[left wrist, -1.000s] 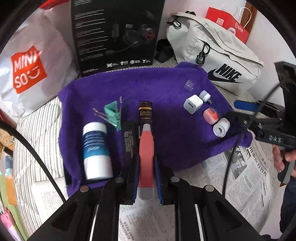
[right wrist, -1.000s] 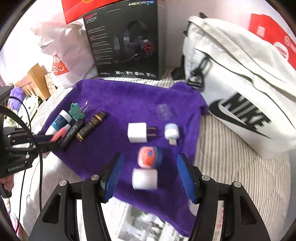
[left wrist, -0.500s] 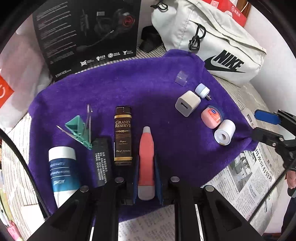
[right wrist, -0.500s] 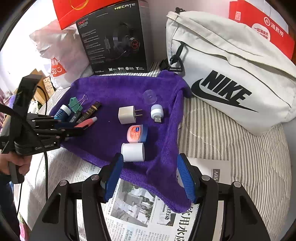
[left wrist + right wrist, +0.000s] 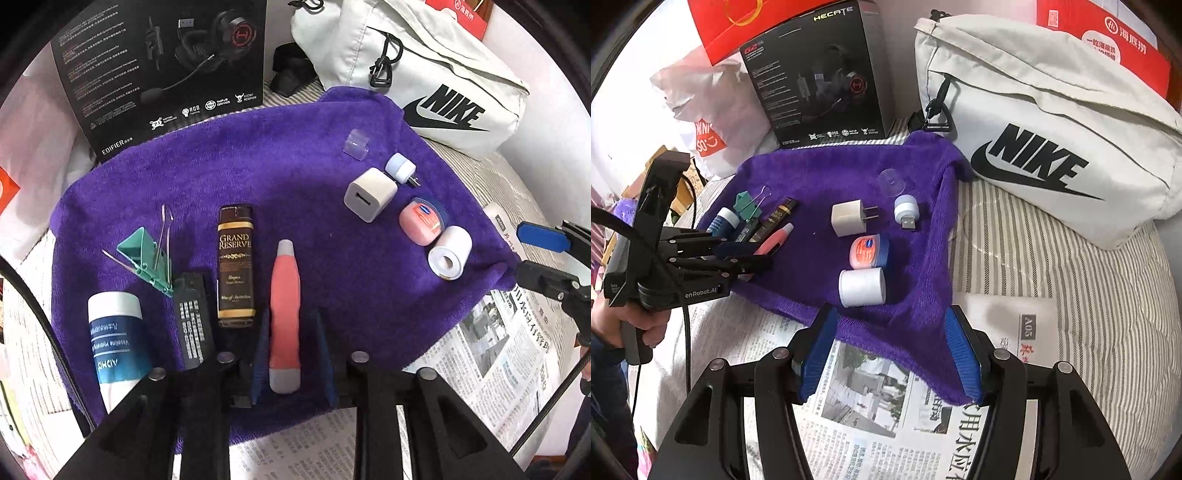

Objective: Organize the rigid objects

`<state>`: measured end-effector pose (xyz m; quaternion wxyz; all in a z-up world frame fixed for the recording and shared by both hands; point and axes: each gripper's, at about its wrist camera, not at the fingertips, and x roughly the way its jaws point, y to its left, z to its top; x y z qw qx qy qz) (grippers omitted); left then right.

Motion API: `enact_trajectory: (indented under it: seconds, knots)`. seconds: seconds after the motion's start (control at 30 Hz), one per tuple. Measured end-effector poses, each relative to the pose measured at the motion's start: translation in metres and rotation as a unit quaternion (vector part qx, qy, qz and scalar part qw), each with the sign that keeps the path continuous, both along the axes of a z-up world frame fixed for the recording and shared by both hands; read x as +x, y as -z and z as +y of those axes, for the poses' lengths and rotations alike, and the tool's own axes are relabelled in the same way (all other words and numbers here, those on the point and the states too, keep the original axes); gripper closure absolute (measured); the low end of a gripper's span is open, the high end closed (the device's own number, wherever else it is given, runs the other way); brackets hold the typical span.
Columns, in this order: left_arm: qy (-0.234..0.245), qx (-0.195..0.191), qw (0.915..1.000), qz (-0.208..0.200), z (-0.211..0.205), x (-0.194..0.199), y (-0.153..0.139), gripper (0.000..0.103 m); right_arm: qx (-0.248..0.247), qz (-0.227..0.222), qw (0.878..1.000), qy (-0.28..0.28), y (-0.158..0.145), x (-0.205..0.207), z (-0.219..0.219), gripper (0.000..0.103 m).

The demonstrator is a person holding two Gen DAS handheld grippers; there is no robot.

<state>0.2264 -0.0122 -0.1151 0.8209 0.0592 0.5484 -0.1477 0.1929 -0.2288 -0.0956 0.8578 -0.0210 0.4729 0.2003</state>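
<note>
A purple towel (image 5: 280, 177) holds small items. My left gripper (image 5: 291, 350) has opened around a pink pen-shaped tube (image 5: 284, 314) that lies on the towel; gaps show on both sides. Left of it lie a brown lighter (image 5: 235, 266), a black stick (image 5: 192, 325), a green binder clip (image 5: 147, 258) and a blue-white tube (image 5: 114, 339). To the right lie a white charger (image 5: 369, 194), a USB light (image 5: 400, 168), a pink tin (image 5: 423, 219) and a white roll (image 5: 448, 253). My right gripper (image 5: 890, 354) is open and empty over the towel's near edge, close to the white roll (image 5: 862, 286).
A black headset box (image 5: 166, 62) and a white Nike bag (image 5: 424, 74) stand behind the towel. A white Miniso bag (image 5: 709, 110) is at the left. Newspaper (image 5: 871, 406) covers the striped bedding in front. A clear cap (image 5: 356, 144) lies on the towel's far side.
My left gripper lowered the pink tube to the right of the lighter and its jaws opened. My right gripper pulled back from the white roll toward the newspaper.
</note>
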Motion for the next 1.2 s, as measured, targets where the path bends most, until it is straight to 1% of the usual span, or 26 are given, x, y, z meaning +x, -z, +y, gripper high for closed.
enact_trajectory:
  seconds: [0.1,0.13,0.2,0.23,0.27,0.33,0.37,0.47,0.5,0.57,0.63,0.67,0.83,0.9,0.97,1.1,1.2]
  knots:
    - [-0.007,0.011,0.9999,-0.002,0.001,-0.007,-0.005,0.073,-0.001,-0.001,1.000,0.000,-0.001,-0.005,0.001,0.043]
    - [-0.013,0.014,0.9998,-0.004,0.002,-0.010,-0.009,0.069,0.000,-0.001,1.000,0.001,-0.002,-0.006,0.001,0.043]
    - [-0.023,0.018,0.9995,-0.012,0.006,-0.018,-0.020,0.053,0.003,0.000,1.000,0.003,-0.005,-0.010,0.001,0.042]
    - [-0.028,0.021,0.9992,-0.019,0.008,-0.024,-0.027,0.040,0.005,-0.001,1.000,0.003,-0.006,-0.012,0.000,0.039]
    - [-0.031,0.024,0.9989,-0.025,0.009,-0.030,-0.032,0.033,0.006,-0.003,1.000,0.003,-0.008,-0.014,0.000,0.036]
    - [-0.036,0.028,0.9980,-0.045,0.011,-0.045,-0.049,0.030,0.005,-0.007,1.000,0.007,-0.013,-0.018,0.002,0.031]
    - [-0.040,0.028,0.9974,-0.052,0.012,-0.052,-0.056,0.024,0.006,-0.009,1.000,0.008,-0.014,-0.020,0.002,0.028]
    - [-0.062,0.025,0.9951,-0.073,0.017,-0.069,-0.074,0.011,0.015,-0.012,1.000,0.013,-0.022,-0.026,0.005,0.022]
    - [-0.070,0.021,0.9942,-0.079,0.020,-0.075,-0.080,0.009,0.017,-0.013,1.000,0.014,-0.025,-0.028,0.006,0.020]
    - [-0.089,0.011,0.9917,-0.092,0.024,-0.088,-0.091,0.003,0.020,-0.015,1.000,0.018,-0.030,-0.033,0.009,0.015]
    - [-0.105,-0.002,0.9893,-0.101,0.027,-0.098,-0.099,0.001,0.020,-0.014,0.999,0.023,-0.034,-0.038,0.011,0.012]
    - [-0.110,-0.007,0.9886,-0.102,0.028,-0.099,-0.100,0.000,0.018,-0.013,0.999,0.026,-0.036,-0.040,0.012,0.008]
    - [-0.143,-0.022,0.9832,-0.110,0.033,-0.113,-0.110,0.000,-0.008,-0.009,0.999,0.036,-0.042,-0.053,0.018,0.000]
    - [-0.152,-0.015,0.9822,-0.109,0.032,-0.114,-0.110,0.000,-0.023,-0.005,0.999,0.047,-0.043,-0.057,0.019,0.000]
    - [-0.164,-0.007,0.9801,-0.112,0.033,-0.118,-0.110,0.000,-0.027,-0.002,0.998,0.050,-0.043,-0.061,0.019,0.000]
    - [-0.177,-0.023,0.9778,-0.110,0.034,-0.126,-0.111,0.000,-0.027,0.000,0.998,0.059,-0.050,-0.069,0.017,0.000]
    - [-0.176,-0.019,0.9773,-0.117,0.030,-0.133,-0.116,0.000,-0.031,-0.008,0.998,0.061,-0.058,-0.075,0.015,0.000]
